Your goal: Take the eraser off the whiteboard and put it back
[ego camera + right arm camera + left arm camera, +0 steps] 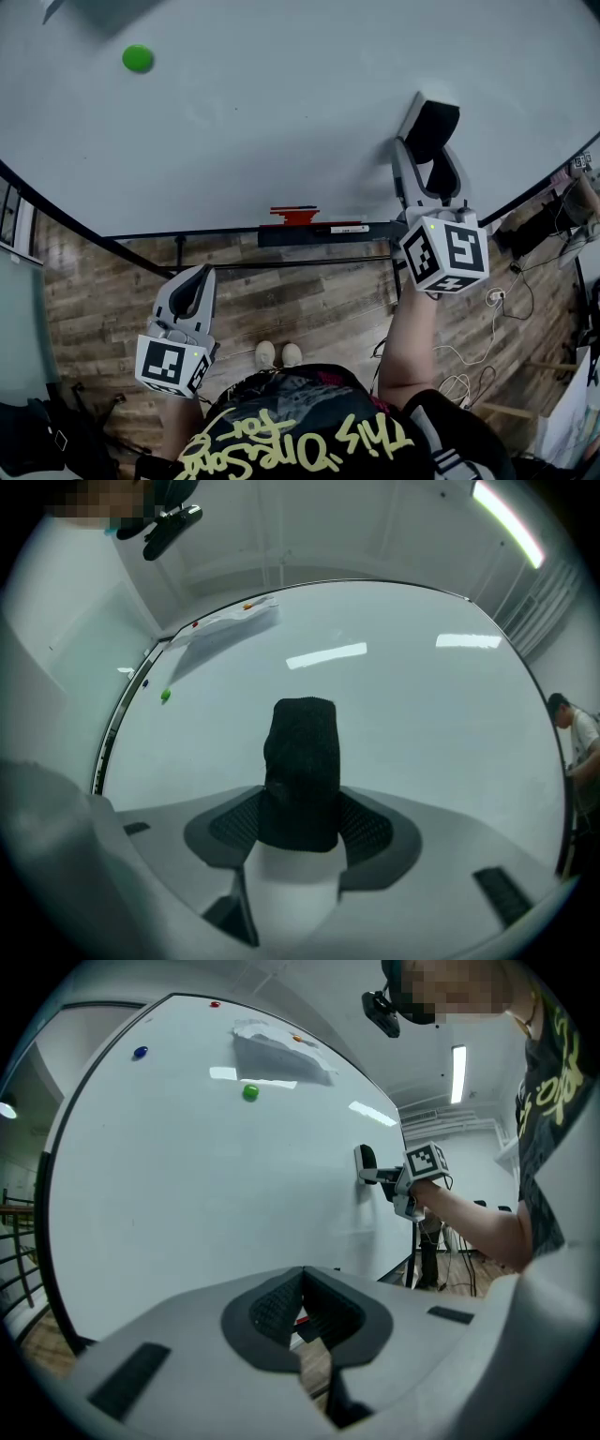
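Right hand-held gripper (pixel 429 150) clamps eraser (pixel 300 771) at whiteboard (pixel 281 141), away from board edges; left hand-held gripper (pixel 194 283) closed, empty.

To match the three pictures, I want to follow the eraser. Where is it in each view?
Head view: eraser, upper right, at the whiteboard.
Left gripper view: eraser, small, right of centre.
Right gripper view: eraser, centre, between the jaws.
Shared landmark: green magnet.

The head view looks steeply down the whiteboard (pixel 281 141) to the floor (pixel 309 309). The view from the left tongs (pixel 302 1283) faces the board from low and farther off, catching the right tongs (pixel 372 1174). The right tongs' own view sits close. All three share the green magnet (pixel 138 58).
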`<state>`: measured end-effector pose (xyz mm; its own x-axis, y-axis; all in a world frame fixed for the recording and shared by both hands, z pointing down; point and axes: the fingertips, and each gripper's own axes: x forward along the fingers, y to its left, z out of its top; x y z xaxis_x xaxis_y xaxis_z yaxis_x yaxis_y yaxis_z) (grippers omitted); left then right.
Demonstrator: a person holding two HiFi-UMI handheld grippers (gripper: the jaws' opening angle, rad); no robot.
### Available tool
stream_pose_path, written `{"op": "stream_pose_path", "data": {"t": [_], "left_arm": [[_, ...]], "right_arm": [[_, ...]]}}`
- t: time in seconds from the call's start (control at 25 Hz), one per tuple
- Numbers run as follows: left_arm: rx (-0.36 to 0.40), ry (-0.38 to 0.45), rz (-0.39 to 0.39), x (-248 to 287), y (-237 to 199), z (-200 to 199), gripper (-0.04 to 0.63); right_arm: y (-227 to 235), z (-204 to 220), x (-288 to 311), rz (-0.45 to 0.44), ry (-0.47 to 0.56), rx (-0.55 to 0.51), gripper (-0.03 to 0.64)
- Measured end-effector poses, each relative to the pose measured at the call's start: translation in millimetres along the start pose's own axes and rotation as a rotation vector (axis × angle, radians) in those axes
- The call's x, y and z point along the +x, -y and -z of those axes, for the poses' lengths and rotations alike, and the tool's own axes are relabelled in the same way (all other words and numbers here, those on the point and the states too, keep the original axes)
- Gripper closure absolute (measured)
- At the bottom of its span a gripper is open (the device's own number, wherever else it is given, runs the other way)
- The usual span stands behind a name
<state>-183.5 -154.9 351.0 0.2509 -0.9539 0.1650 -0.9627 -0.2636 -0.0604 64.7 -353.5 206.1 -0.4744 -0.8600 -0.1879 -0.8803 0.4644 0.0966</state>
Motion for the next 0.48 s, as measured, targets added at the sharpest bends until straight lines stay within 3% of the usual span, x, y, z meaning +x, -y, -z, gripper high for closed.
{"op": "stream_pose_path", "data": {"t": [0.48], "left_arm": [[-0.003,0.004,0.002,2.1,-3.5,-2.9,0.588]], "right_arm": [[-4.5,-3.7,-2.2,0.007,0.028,-0.007,0.374]]}}
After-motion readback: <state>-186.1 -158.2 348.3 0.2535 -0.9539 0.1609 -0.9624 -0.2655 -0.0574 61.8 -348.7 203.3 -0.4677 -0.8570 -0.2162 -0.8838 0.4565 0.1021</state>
